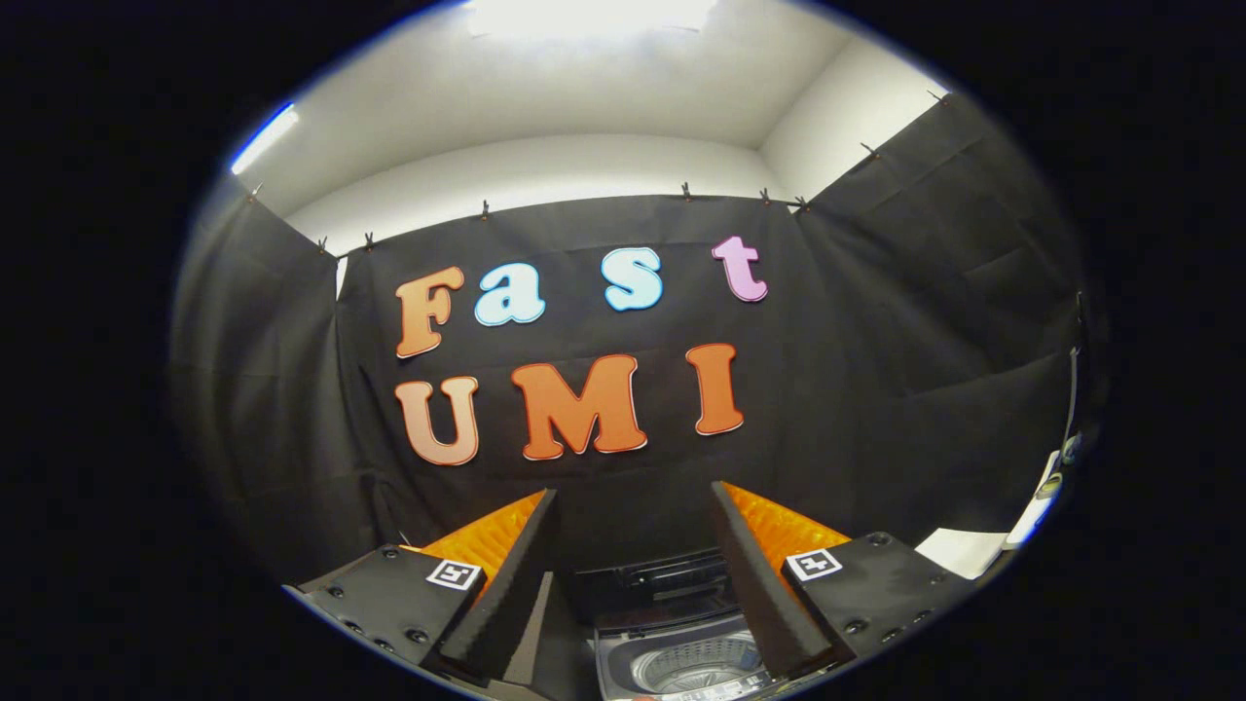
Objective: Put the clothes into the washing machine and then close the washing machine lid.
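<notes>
Below claw: washing machine, drum mouth upward | claw spread, holding nothing

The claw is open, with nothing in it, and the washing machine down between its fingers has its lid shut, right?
Not quite. The gripper view shows the grey top-loading washing machine with its lid up: you can see down into the round metal drum. The rest is right: the claw is open, with nothing between its fingers.

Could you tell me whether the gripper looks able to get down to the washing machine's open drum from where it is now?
Probably yes: the gripper has its jaws open and empty, and the washing machine sits below between them with nothing over its drum.
</notes>
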The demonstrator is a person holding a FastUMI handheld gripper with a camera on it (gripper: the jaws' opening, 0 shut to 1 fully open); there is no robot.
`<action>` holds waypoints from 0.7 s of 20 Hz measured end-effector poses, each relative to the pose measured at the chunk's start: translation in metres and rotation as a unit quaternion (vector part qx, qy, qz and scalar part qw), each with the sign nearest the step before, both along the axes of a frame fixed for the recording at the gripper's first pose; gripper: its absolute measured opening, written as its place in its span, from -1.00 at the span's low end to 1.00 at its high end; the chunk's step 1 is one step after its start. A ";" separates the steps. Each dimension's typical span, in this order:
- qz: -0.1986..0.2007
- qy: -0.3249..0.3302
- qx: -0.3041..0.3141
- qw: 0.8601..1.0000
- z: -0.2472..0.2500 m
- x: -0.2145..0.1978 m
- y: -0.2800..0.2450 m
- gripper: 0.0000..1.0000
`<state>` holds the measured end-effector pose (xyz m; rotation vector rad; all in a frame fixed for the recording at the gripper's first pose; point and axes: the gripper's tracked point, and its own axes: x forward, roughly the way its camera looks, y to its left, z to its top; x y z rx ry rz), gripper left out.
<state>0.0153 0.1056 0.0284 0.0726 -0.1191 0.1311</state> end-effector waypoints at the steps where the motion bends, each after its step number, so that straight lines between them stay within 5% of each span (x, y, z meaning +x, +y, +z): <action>1: 0.012 0.010 -0.003 1.000 -0.005 0.006 0.016 0.96; 7: 0.103 0.066 -0.040 0.992 -0.059 0.028 0.163 0.97; 14: 0.166 0.183 -0.073 0.966 -0.168 0.038 0.303 0.97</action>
